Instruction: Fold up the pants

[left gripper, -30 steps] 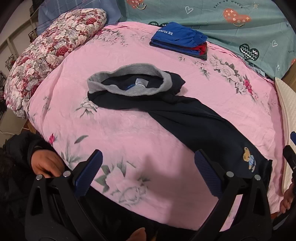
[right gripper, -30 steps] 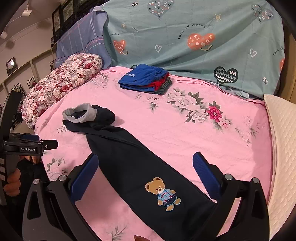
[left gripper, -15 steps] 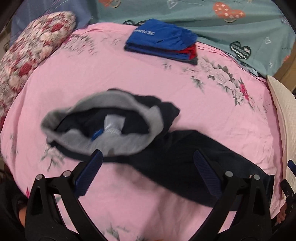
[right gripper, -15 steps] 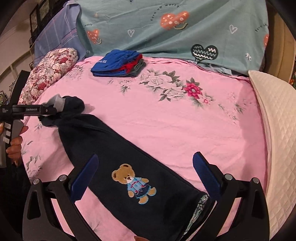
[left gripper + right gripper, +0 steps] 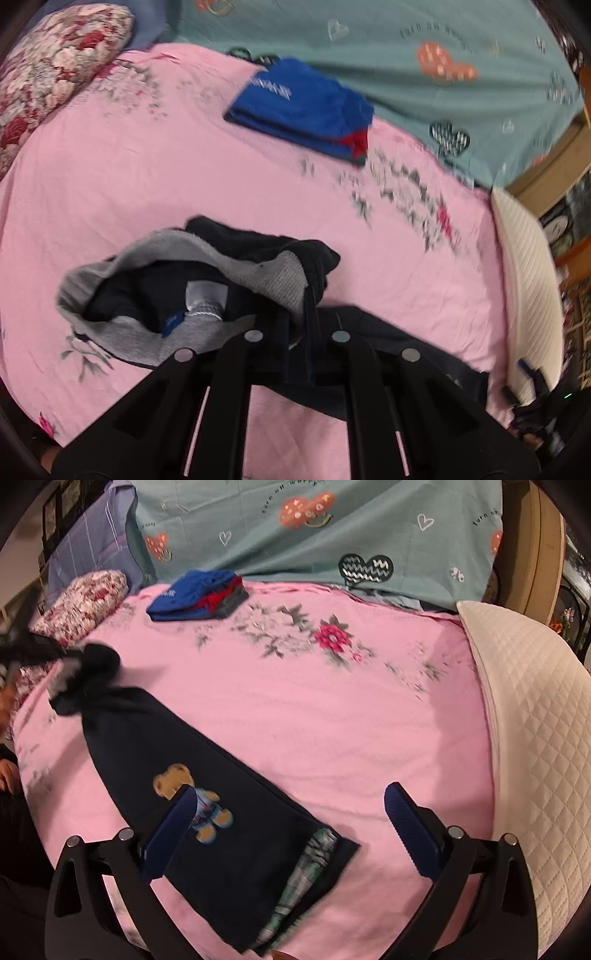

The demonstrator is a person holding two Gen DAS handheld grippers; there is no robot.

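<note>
At the waistband [image 5: 258,271] your left gripper [image 5: 297,332] pinches the pants [image 5: 207,775]; your right gripper [image 5: 291,823] gapes wide, so lifting could bunch the leg.

Left tongs [image 5: 297,325] — clamped on navy pants' [image 5: 388,339] grey waistband [image 5: 269,275].

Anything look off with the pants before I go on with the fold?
Yes. The waistband is bunched and gaping open, grey lining and label showing, not flat on the pink sheet. The left gripper is shut on it. At the leg hem a plaid lining sticks out. The right gripper is open above the pants.
</note>
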